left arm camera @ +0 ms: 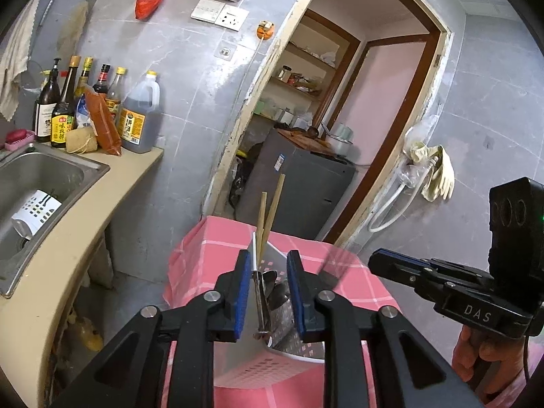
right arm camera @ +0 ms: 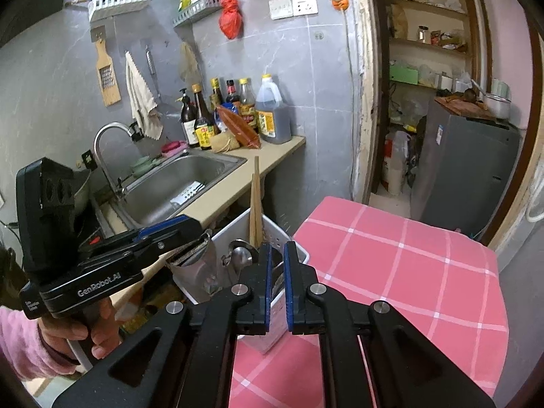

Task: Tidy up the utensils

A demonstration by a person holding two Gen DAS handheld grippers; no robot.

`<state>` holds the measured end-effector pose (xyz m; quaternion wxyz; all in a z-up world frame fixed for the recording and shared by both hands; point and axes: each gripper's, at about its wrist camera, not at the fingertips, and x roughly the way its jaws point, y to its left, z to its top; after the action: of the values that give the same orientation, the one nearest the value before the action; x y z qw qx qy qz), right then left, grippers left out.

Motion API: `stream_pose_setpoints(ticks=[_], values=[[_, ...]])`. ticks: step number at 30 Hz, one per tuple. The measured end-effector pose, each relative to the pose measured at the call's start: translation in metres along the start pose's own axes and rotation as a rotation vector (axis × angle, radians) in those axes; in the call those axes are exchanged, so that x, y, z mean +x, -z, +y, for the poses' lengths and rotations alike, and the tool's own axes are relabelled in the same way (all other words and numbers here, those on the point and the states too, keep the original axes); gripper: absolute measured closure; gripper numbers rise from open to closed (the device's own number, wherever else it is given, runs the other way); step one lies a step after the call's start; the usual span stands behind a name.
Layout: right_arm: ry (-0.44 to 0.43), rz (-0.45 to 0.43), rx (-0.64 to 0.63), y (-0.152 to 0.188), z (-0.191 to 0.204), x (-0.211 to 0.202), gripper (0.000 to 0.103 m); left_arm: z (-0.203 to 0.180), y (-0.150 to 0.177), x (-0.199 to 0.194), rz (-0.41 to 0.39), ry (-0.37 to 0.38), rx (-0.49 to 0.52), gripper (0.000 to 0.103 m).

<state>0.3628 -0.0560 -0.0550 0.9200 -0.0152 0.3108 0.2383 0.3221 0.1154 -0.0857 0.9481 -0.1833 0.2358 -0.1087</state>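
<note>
A white perforated utensil holder [left arm camera: 272, 363] stands on the pink checked table [left arm camera: 343, 272]. It holds wooden chopsticks [left arm camera: 272, 210] and metal spoons [left arm camera: 275, 289]. My left gripper [left arm camera: 267, 292] is open right above the holder, and a metal utensil [left arm camera: 260, 302] hangs between its jaws, untouched by either pad. In the right wrist view the holder [right arm camera: 234, 234] shows chopsticks [right arm camera: 255, 204] and a spoon [right arm camera: 239, 255]. My right gripper [right arm camera: 277, 285] hovers at the holder's right rim, jaws nearly shut with a narrow gap, holding nothing.
A steel sink [right arm camera: 183, 183] with another white holder [left arm camera: 35, 212] lying in it is on the left. Sauce bottles [left arm camera: 95, 108] line the counter [left arm camera: 85, 224]. A grey fridge [right arm camera: 465, 159] stands in the doorway behind the table.
</note>
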Motion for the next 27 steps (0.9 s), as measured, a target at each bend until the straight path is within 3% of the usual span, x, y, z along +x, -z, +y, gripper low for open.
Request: stream_pose_setpoints(ticks=[2, 6, 11, 22, 27], values=[[0.023, -0.013, 0.018, 0.000, -0.003, -0.005, 0.091, -0.001, -0.001, -0.004, -0.004, -0.007, 0.001, 0.073], [0.071, -0.057, 0.059, 0.002, -0.008, -0.019, 0.065, -0.005, -0.003, -0.010, -0.012, -0.017, 0.004, 0.063], [0.133, -0.112, 0.101, 0.006, -0.014, -0.039, 0.059, -0.015, -0.004, -0.019, -0.016, -0.037, 0.033, 0.053], [0.253, -0.181, 0.214, 0.031, -0.029, -0.080, 0.016, -0.033, -0.003, -0.040, -0.029, -0.076, 0.059, 0.008], [0.288, -0.208, 0.251, 0.046, -0.035, -0.096, 0.006, -0.040, 0.004, -0.052, -0.045, -0.098, 0.079, 0.000]])
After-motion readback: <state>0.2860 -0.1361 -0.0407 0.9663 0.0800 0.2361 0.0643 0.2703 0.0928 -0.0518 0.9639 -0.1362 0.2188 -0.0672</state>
